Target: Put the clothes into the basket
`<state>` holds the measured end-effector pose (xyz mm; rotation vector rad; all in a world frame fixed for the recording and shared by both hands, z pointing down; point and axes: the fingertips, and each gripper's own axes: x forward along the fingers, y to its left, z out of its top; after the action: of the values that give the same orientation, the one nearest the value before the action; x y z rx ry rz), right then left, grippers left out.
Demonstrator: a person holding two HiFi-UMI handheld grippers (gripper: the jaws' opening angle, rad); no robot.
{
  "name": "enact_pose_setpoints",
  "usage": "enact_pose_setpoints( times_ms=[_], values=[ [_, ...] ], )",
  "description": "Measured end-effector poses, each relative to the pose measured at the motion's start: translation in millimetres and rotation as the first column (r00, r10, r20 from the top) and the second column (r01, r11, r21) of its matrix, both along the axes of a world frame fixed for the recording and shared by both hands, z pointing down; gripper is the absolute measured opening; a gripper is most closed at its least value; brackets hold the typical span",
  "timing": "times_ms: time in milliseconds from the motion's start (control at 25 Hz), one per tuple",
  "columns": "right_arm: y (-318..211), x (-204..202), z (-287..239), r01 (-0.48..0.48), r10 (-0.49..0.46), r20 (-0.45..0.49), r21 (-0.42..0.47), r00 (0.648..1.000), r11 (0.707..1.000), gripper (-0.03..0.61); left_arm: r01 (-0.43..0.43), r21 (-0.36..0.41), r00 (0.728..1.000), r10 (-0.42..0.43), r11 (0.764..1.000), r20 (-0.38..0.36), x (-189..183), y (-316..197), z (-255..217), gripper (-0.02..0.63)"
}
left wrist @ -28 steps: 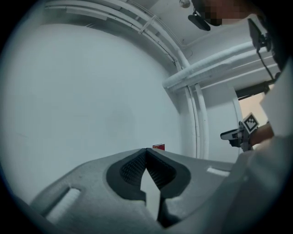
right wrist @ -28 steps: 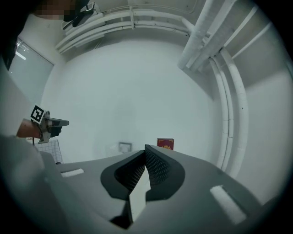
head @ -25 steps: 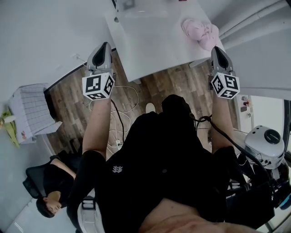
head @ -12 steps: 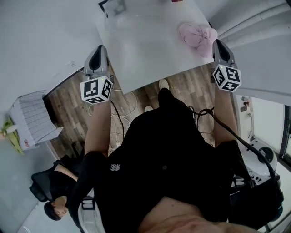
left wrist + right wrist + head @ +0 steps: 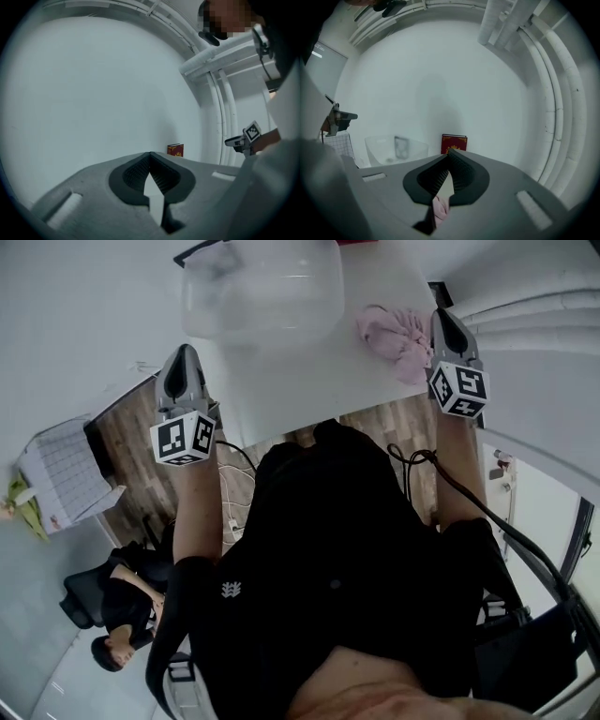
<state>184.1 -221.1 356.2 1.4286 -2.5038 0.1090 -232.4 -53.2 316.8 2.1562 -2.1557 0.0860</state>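
Head view:
- Left tongs [image 5: 185,354] held up just beside the left edge of the white table [image 5: 309,371], above the wood floor [image 5: 131,432].
- Marker cube [image 5: 183,437] at the back end of those tongs.
- Clear basket [image 5: 202,306] on the table, toward the far left corner.
- Pink clothes [image 5: 389,332] in a crumpled heap on the table, near the right edge and well apart from the basket.
- Right tongs [image 5: 442,317] at the right edge, just beside the pink heap. Touching it or not: cannot tell from here.
- Another person [image 5: 117,615] sitting low down on the left, away from the table.

Left gripper view:
- Left tongs [image 5: 150,153] pressed together at the tips, with nothing pinched.
- Only bare white table showing through the little gap lower down.
- Red book [image 5: 175,150] standing at the far edge of the table, against the pale wall [image 5: 93,84].
- Right tongs [image 5: 241,140] small at the right side, with white pipes [image 5: 218,93] behind.

Right gripper view:
- Right tongs [image 5: 450,151] also pressed together at the tips, with nothing squeezed between them.
- A bit of the pink clothes [image 5: 440,206] peeking through the gap at the bottom, below the tongs and not gripped.
- Red book [image 5: 453,142] straight ahead at the far edge.
- Basket [image 5: 396,149] left of the book, clear, with no clothes inside.
- Left tongs [image 5: 340,117] far over on the left.
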Motion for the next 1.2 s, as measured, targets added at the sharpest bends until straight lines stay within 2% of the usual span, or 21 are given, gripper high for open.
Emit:
enact_pose_setpoints(
  times_ms=[200,360,560,1000,1080,1200],
  values=[
    [-18.6,4.4,23.8,-0.031,0.031,-0.001,-0.054,1.0,0.998,0.0,-0.024,-0.04,1.0,0.024,0.999,-0.005,6.2,-20.7,9.9,0.0],
    [-9.9,4.8,50.6,-0.066,0.064,-0.025,-0.093,0.998,0.993,0.0,-0.039,-0.048,0.999,0.039,0.998,-0.015,5.3,-21.6,32.4,0.0],
    [2.5,20.0,88.6,-0.113,0.11,-0.029,-0.146,0.993,0.983,0.0,-0.071,-0.121,0.997,0.069,0.99,-0.018,13.6,-19.4,73.8,0.0],
    [35.8,43.8,144.1,-0.13,0.122,-0.054,-0.196,0.991,0.972,0.007,-0.191,-0.18,0.981,0.184,0.965,-0.055,77.4,-26.5,139.4,0.002],
    [40.0,43.7,147.4,-0.121,0.113,-0.046,-0.204,0.992,0.972,0.04,-0.216,-0.182,0.976,0.21,0.959,-0.056,87.1,-31.2,142.6,0.0],
    [41.7,46.3,159.6,-0.119,0.111,-0.046,-0.233,0.993,0.965,0.184,-0.251,-0.196,0.968,0.244,0.948,-0.055,99.9,-37.9,152.7,0.0]
  ],
)
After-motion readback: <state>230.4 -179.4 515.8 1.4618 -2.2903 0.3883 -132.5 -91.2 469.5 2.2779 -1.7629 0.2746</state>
